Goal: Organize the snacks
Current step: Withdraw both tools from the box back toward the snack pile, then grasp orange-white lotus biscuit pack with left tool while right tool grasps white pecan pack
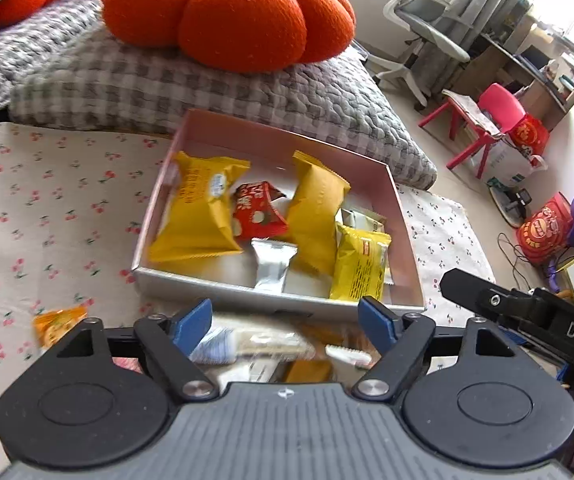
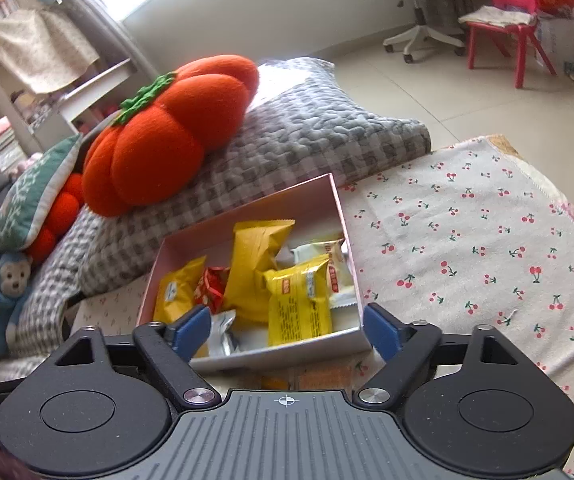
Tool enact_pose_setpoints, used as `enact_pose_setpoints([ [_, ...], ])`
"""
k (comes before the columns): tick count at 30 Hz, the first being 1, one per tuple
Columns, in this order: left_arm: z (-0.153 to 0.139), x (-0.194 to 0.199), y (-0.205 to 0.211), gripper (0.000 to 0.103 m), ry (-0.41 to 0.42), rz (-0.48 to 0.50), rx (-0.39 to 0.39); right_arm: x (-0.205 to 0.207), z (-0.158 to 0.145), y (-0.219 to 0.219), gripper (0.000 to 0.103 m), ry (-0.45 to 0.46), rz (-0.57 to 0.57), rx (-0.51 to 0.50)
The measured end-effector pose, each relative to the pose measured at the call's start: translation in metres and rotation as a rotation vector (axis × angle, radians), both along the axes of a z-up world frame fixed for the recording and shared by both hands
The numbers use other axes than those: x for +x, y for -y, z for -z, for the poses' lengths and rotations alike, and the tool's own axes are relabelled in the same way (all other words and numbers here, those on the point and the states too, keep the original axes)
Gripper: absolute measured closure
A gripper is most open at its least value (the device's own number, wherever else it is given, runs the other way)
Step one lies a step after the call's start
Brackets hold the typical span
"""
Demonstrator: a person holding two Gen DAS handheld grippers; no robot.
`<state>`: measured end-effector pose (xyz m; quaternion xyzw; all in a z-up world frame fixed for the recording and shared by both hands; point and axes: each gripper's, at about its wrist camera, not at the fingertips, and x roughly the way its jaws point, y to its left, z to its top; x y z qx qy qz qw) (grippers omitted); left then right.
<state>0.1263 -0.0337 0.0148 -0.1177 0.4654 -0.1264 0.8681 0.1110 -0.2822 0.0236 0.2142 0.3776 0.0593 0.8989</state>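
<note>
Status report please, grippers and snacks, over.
Left gripper open, empty. Right gripper open, empty. Box holds several snacks; orange packet loose on cloth. Path unobstructed.

Both grippers are sitting wide open and holding nothing. The left gripper (image 1: 285,326) is pointing forward and angled downward, blue fingertips (image 1: 191,325) spread far apart. The right gripper (image 2: 287,330) is hanging just beside it, fingertips (image 2: 381,334) spread equally wide, also tilted down.

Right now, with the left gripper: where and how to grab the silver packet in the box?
Grip the silver packet across its narrow middle, coming from above. It lies flat, long axis toward the box near wall, with bare floor on its left. Left gripper is open, hovering just short of the box.
</note>
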Motion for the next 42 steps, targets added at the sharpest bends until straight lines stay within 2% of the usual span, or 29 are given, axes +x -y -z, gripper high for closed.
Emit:
enact_pose_setpoints([
  [5,0.0,-0.02,-0.008,0.012,0.005,-0.008,-0.004,-0.014,-0.005,-0.005,0.015,-0.016,-0.022,-0.008],
  [8,0.001,-0.032,-0.012,0.004,0.011,-0.013,0.011,-0.022,-0.007,-0.011,0.013,-0.01,-0.058,-0.056],
  [12,0.005,-0.045,-0.016,0.001,0.017,-0.007,0.046,-0.035,-0.007,-0.014,0.012,-0.006,-0.087,-0.095],
  [18,0.016,-0.066,-0.016,0.001,0.089,0.04,0.17,-0.055,0.001,-0.017,0.008,0.011,-0.127,-0.182],
  [28,0.018,-0.089,-0.043,0.001,0.162,0.067,0.238,-0.083,0.023,-0.01,0.008,0.029,-0.164,-0.262],
  [32,0.021,-0.093,-0.059,0.001,0.197,0.041,0.288,-0.089,0.039,-0.016,0.008,0.028,-0.191,-0.317],
  [36,0.026,-0.092,-0.074,0.001,0.214,0.029,0.302,-0.095,0.049,-0.025,0.008,0.041,-0.231,-0.368],
  [39,0.033,-0.092,-0.082,0.0,0.271,0.078,0.309,-0.099,0.052,-0.033,0.008,0.06,-0.26,-0.392],
  [42,0.044,-0.089,-0.086,0.001,0.328,0.124,0.376,-0.101,0.054,-0.041,0.008,0.086,-0.29,-0.403],
])
